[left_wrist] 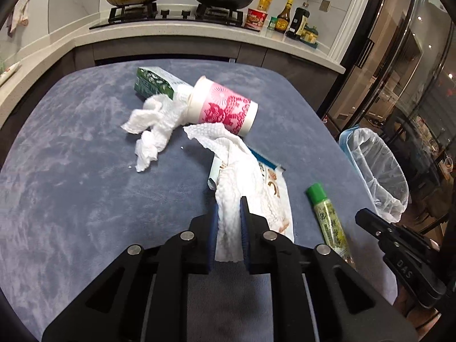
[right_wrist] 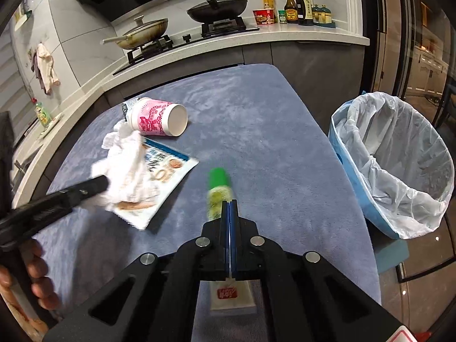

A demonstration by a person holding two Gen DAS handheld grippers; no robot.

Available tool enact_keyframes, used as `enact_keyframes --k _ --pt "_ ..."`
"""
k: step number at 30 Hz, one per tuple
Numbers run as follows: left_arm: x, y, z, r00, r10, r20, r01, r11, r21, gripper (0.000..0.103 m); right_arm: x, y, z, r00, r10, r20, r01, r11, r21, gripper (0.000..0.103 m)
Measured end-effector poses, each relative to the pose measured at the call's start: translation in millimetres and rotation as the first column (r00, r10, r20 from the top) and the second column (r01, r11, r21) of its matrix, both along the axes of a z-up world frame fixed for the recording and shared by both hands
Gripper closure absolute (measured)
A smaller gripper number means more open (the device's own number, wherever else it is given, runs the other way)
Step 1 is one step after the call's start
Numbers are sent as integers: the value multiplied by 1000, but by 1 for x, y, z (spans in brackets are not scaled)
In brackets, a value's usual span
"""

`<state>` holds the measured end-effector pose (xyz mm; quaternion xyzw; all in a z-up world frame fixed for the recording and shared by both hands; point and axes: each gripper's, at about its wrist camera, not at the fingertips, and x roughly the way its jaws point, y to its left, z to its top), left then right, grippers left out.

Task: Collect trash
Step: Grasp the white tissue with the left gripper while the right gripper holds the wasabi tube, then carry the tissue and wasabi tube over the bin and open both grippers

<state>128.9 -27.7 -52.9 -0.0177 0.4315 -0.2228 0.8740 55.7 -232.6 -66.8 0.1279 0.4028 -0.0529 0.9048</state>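
Paper towel (left_wrist: 228,213) clamped in left tool (left_wrist: 229,213) may drag snack wrapper (left_wrist: 278,199) off bench (left_wrist: 85,142); right tool (right_wrist: 229,213) fully together, apparently pinching sachet (right_wrist: 232,296).

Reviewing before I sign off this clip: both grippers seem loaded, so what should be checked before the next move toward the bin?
1. Left gripper pinching the paper towel: ok.
2. Towel clear of the snack wrapper under it: cannot tell, since it drapes over the wrapper.
3. Right gripper shut on the thin sachet: ok.
4. Bin liner mouth open: ok.
5. Remaining trash collected: not ok. The pink cup and green tube are still out.
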Motion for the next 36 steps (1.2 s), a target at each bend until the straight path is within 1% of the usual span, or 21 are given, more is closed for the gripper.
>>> enact_keyframes --k 2,3,4,5,6,7,8,10,13,14,15,16,17,19,22,26,27,31,36 --pt "-3 7 4 1000 9 0 -9 1000 0 89 -1 0 -3 1000 21 -10 -21 1000 17 101" --pt "-3 10 4 1000 12 -5 -12 1000 -1 89 -1 1 -5 1000 15 -16 -15 1000 12 98" --pt "-4 14 3 1000 19 -13 -19 1000 0 89 -1 2 -6 1000 20 -21 -20 1000 15 91" --pt "-5 17 1 999 28 -16 -28 1000 5 89 -1 2 -7 999 27 -26 -26 999 21 86" --pt "-5 22 -2 999 40 -23 -39 999 11 89 -1 4 -8 999 27 -28 -27 999 21 75" --pt "-6 26 -5 998 46 -33 -46 999 11 89 0 6 -10 999 24 -28 -23 1000 11 67" --pt "-6 32 -7 997 54 -50 -54 999 0 89 1 8 -12 999 29 -32 -29 1000 4 67" --pt "-7 38 -12 995 69 -68 -68 998 3 86 5 12 -17 998 35 -47 -35 999 -7 67" --pt "-6 48 -25 991 99 -86 -94 994 60 85 11 12 -29 996 30 -78 -31 1000 -7 67" --pt "-6 53 -28 990 107 -93 -102 993 59 85 12 12 -31 996 30 -84 -30 1000 -7 67" --pt "-7 57 -29 988 115 -99 -111 993 49 85 14 12 -36 995 26 -97 -27 1000 -9 70" --pt "-7 60 -28 988 121 -99 -117 992 43 83 13 13 -36 995 23 -92 -24 1000 -13 73" --pt "-8 62 -27 988 126 -93 -122 992 42 81 12 15 -36 996 24 -87 -25 1000 -19 73" --pt "-9 64 -23 989 132 -72 -129 991 47 79 12 17 -35 996 23 -88 -26 999 -32 73" --pt "-8 63 -17 990 125 -59 -123 992 32 80 11 17 -35 996 19 -87 -21 999 -29 74" --pt "-9 56 -5 995 94 -24 -93 995 33 91 6 17 -31 997 16 -79 -18 1000 -20 74" --pt "-9 55 -2 996 88 -19 -87 996 29 93 5 16 -30 997 16 -76 -17 1000 -20 74" --pt "-13 51 11 997 74 -10 -74 997 -10 94 -2 14 -22 998 11 -57 -11 1000 -14 74" --pt "-20 43 42 999 40 31 -38 997 -67 95 -9 10 -9 1000 3 -26 -4 1000 -8 74"
